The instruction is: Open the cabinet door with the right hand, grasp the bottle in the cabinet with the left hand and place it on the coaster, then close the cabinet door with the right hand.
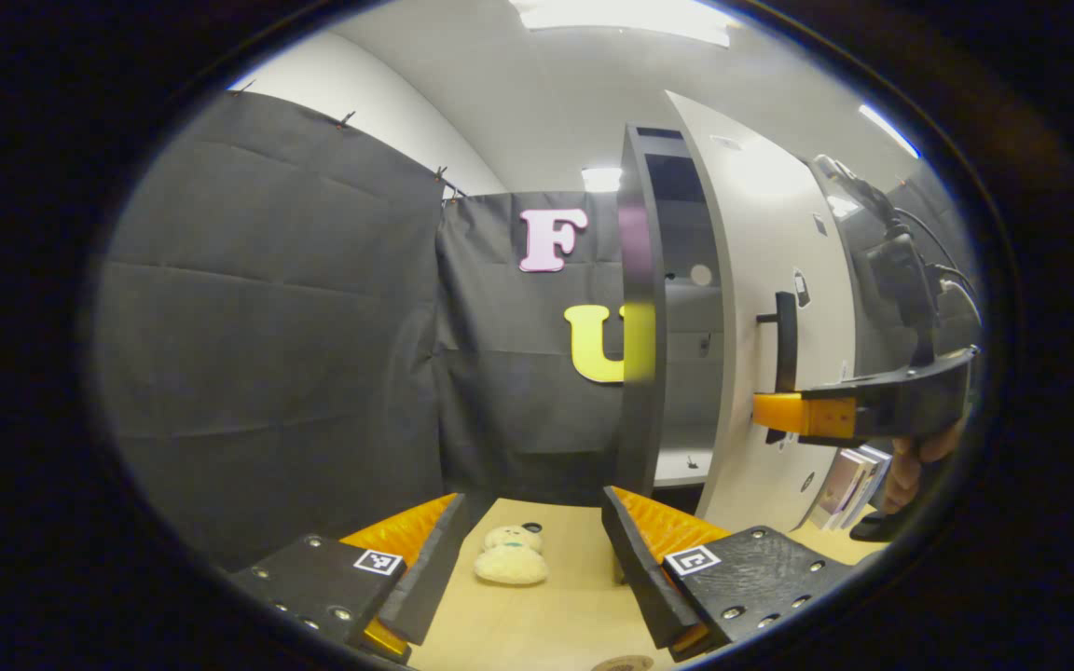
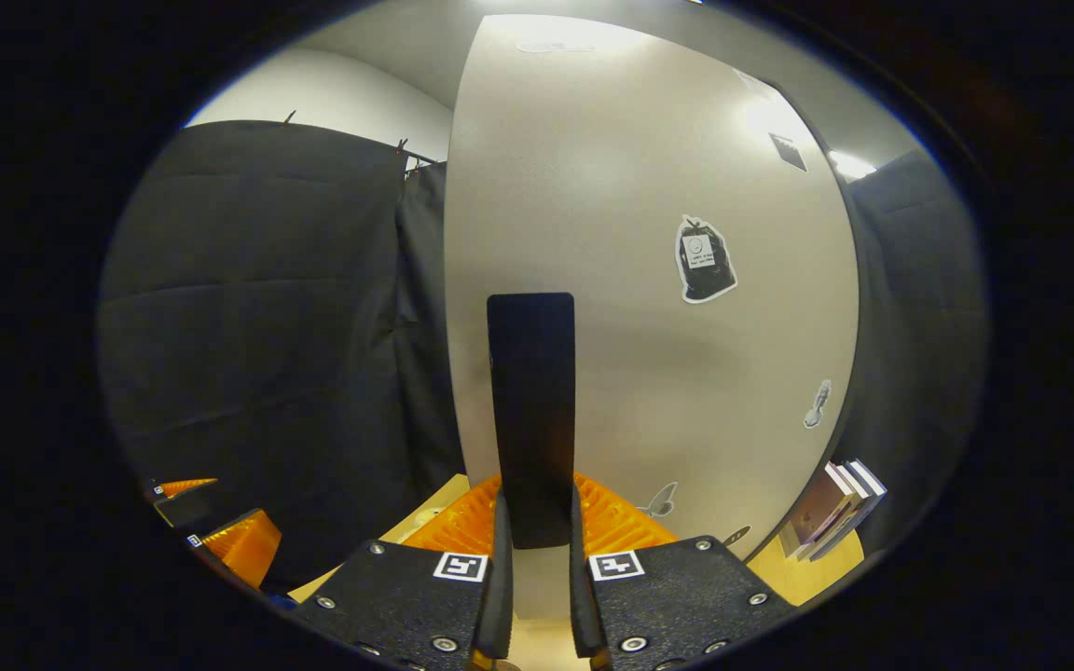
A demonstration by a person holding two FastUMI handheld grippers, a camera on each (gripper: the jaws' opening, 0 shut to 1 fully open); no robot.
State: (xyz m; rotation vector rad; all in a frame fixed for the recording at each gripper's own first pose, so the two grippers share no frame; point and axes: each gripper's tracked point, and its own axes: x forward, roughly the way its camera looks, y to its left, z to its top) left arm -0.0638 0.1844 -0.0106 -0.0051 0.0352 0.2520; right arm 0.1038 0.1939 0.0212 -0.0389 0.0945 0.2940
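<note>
In the right gripper view, the right gripper [image 2: 537,522] has its two fingers pressed on either side of the one dark handle [image 2: 531,410] of the cabinet door [image 2: 649,354], so the jaws are clamped on that handle. The door is pale and carries several stickers; the clearest is one dark bag-shaped sticker [image 2: 705,259]. Low to the right, a small stack of books [image 2: 835,508] lies on the wooden table [image 2: 807,568]. At the far lower left of this view, the left gripper's two fingertips [image 2: 229,545] show.

In the left gripper view, the left gripper [image 1: 537,559] sits low over the table [image 1: 556,615], its two fingers spread well apart with nothing between them. One small cream plush toy [image 1: 511,555] lies on the table just ahead of the gap. Beyond stands one cabinet [image 1: 641,317], its door [image 1: 770,308] partly open, showing pale shelves inside. The right gripper [image 1: 784,413] reaches in from the right at the handle [image 1: 785,340], with a hand [image 1: 910,461] behind it. The bottle cannot be made out inside the cabinet from here. A round edge at the bottom of the table may be the one coaster [image 1: 623,663].
</note>
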